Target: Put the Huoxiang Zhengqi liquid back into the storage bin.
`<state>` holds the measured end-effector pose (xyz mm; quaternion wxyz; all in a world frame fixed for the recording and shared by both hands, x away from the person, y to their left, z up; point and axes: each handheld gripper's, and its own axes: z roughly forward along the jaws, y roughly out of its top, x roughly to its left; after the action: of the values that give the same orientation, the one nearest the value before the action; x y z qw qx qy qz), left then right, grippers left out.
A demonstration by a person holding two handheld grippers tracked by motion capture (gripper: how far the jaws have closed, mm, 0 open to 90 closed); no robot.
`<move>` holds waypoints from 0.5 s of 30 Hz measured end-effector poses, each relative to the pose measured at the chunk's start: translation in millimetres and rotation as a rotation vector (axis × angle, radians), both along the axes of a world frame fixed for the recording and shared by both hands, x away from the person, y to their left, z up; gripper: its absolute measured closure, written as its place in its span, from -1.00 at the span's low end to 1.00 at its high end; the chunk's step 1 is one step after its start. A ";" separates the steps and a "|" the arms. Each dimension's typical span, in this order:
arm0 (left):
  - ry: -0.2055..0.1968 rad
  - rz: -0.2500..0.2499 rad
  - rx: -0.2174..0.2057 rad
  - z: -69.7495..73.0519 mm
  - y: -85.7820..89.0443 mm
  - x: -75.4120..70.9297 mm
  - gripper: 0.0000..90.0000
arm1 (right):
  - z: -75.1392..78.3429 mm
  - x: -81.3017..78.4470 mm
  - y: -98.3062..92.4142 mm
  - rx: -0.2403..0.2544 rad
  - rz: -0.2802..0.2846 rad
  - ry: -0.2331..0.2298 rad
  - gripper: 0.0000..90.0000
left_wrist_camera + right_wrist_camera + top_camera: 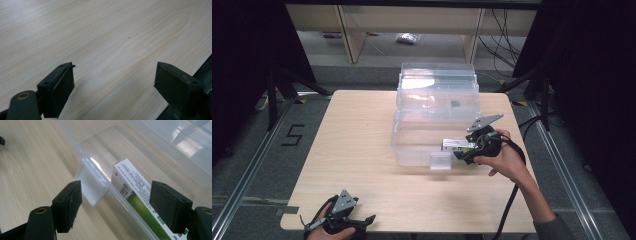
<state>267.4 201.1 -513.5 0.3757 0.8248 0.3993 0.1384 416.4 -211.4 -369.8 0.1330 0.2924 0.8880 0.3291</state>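
A clear plastic bin (435, 117) sits on the wooden table (357, 145), a green-and-white box (135, 195) lying inside along its near wall; the right gripper (115, 202) hovers over that wall by the latch tab (93, 183), jaws spread wide, holding nothing. The left gripper (113, 86) rests at the table's near edge, well apart from the bin; its jaws gape too, empty.

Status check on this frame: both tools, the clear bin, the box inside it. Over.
Left tool open, idle over bare table near edge. Right tool open, straddling clear bin front wall by its latch tab. Green-and-white box lies inside, ungripped. Nothing blocking.
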 end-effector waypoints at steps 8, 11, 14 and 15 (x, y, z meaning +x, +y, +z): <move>0.000 0.003 -0.001 0.0 0.1 0.2 -0.66 | -13.4 -12.8 2.9 0.061 -0.018 -0.007 -0.42; 0.000 -0.001 -0.001 0.2 -0.2 -0.1 -0.66 | -16.4 -16.9 3.7 0.053 -0.011 0.007 -0.42; -0.006 0.001 -0.007 0.4 -0.5 0.1 -0.66 | -17.5 -21.5 5.7 0.080 -0.042 0.013 -0.43; -0.005 -0.001 -0.010 0.3 -0.6 -0.1 -0.66 | -16.8 -21.7 5.0 0.071 -0.028 0.013 -0.43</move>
<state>267.3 200.6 -513.3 0.3811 0.8226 0.3987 0.1382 394.8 -206.5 -386.6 0.1213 0.3114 0.8725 0.3565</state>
